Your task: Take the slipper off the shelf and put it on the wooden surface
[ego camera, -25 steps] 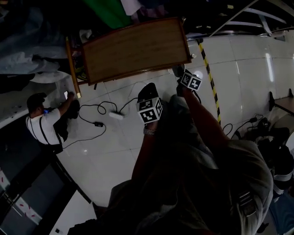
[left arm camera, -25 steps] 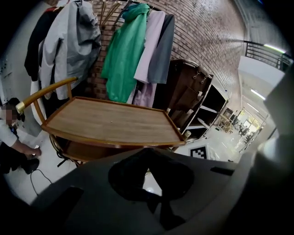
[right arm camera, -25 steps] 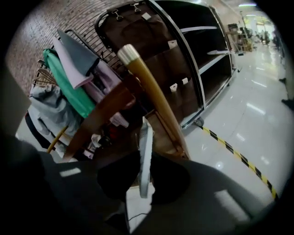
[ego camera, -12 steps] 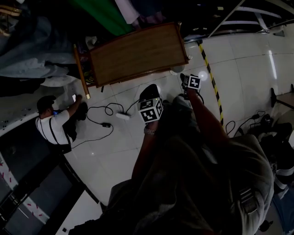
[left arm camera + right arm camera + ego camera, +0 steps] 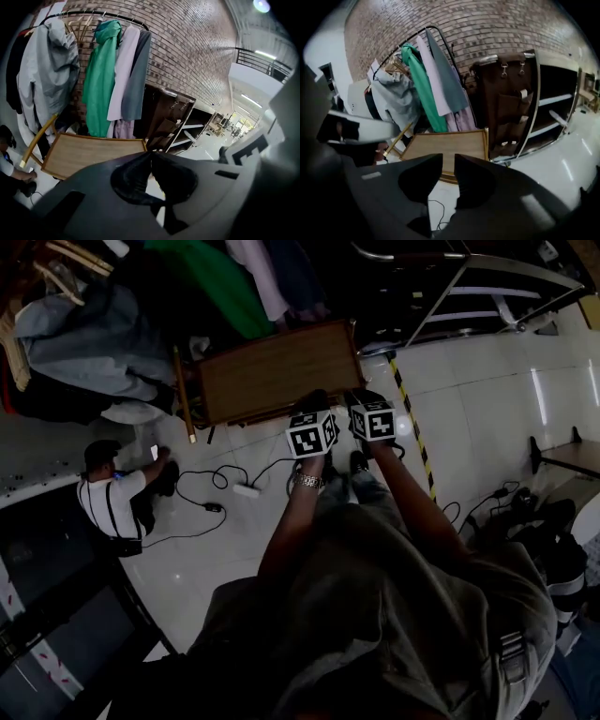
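The wooden surface point(image 5: 277, 371) is a low table with a raised rim, standing on the white floor just ahead of both grippers; it also shows in the gripper views point(image 5: 89, 152) point(image 5: 450, 145). Right of it is a dark open shelf point(image 5: 548, 112) point(image 5: 187, 129). A pale flat object point(image 5: 557, 117) lies on one shelf board; I cannot tell whether it is the slipper. My left gripper point(image 5: 313, 409) point(image 5: 150, 157) is shut and empty. My right gripper point(image 5: 364, 404) point(image 5: 448, 161) is closing, with a narrow gap and nothing between its jaws.
A clothes rack point(image 5: 108, 70) with hung garments stands behind the table against a brick wall. A person point(image 5: 108, 498) crouches on the floor at the left. A power strip and cable point(image 5: 246, 488) lie on the tiles. Yellow-black tape point(image 5: 412, 427) runs along the floor.
Both grippers have moved forward toward the wooden table and now sit side by side, the right one shifted left. The head view has tilted up, showing more of the rack.
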Tool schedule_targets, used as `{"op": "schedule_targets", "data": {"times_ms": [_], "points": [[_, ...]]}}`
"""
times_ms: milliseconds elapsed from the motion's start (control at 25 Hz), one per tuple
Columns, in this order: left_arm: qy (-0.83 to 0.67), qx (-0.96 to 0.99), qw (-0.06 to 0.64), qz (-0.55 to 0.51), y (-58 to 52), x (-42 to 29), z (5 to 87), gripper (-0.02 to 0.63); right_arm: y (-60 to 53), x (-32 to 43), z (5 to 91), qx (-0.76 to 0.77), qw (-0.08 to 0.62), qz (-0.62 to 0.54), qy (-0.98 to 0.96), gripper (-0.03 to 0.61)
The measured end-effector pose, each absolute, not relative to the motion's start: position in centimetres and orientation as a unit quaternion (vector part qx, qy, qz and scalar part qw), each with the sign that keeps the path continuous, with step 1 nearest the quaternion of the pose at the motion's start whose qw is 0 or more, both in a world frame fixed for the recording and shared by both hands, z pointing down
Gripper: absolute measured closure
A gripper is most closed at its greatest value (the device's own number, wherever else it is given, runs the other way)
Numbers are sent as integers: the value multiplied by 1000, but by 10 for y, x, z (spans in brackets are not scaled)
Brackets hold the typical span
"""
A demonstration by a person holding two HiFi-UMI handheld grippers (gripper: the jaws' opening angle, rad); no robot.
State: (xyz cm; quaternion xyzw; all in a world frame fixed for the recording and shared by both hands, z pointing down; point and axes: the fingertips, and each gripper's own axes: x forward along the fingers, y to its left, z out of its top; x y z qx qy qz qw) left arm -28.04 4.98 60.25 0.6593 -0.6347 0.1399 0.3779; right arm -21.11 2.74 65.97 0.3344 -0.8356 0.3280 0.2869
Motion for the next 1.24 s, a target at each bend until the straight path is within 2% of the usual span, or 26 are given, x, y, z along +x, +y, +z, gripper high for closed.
{"op": "schedule_targets", "data": {"times_ms": [200,480,880,1240], "points": [[-644,660,359,147,42,-288,574,609,19,-220,596,332,294,281,-851,520],[-648,677,320,139,21,-284,532,600,7,-222,555,343,308,225,-859,545],[-650,683,300,145,14,-273,518,595,8,-222,537,339,292,252,-858,545],[-661,667,315,142,27,-289,531,595,22,-243,530,307,267,260,-876,543]]}}
